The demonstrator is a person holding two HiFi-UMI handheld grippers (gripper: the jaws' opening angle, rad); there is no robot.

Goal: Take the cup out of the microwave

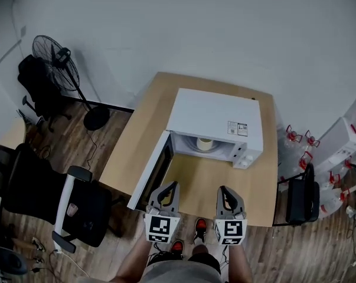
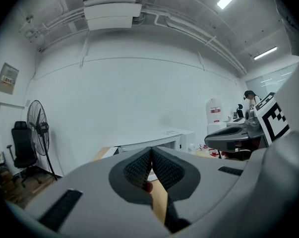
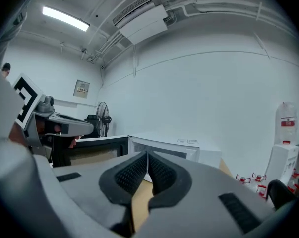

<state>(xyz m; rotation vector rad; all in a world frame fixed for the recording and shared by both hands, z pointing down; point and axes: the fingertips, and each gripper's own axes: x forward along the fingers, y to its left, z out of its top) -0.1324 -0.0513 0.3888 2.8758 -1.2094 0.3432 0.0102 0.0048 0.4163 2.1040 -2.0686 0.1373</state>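
A white microwave point(image 1: 216, 122) stands on a wooden table point(image 1: 145, 134), its door point(image 1: 151, 173) swung open to the left. A pale cup point(image 1: 205, 144) sits inside the cavity. My left gripper point(image 1: 172, 186) and right gripper point(image 1: 223, 190) hover side by side over the table's near edge, in front of the opening and short of it. Both are shut with nothing between the pads. In the left gripper view the shut jaws cover most of the microwave point(image 2: 161, 142). The right gripper view shows the microwave point(image 3: 176, 147) and its door point(image 3: 97, 148) beyond the shut jaws; the cup is hidden there.
A standing fan point(image 1: 58, 61) and a black chair point(image 1: 39, 87) are at the far left. Office chairs point(image 1: 45, 196) crowd the near left. Another black chair point(image 1: 301, 198) and boxes with red-clipped items point(image 1: 299, 139) sit right of the table. My feet point(image 1: 186, 240) are at the table's edge.
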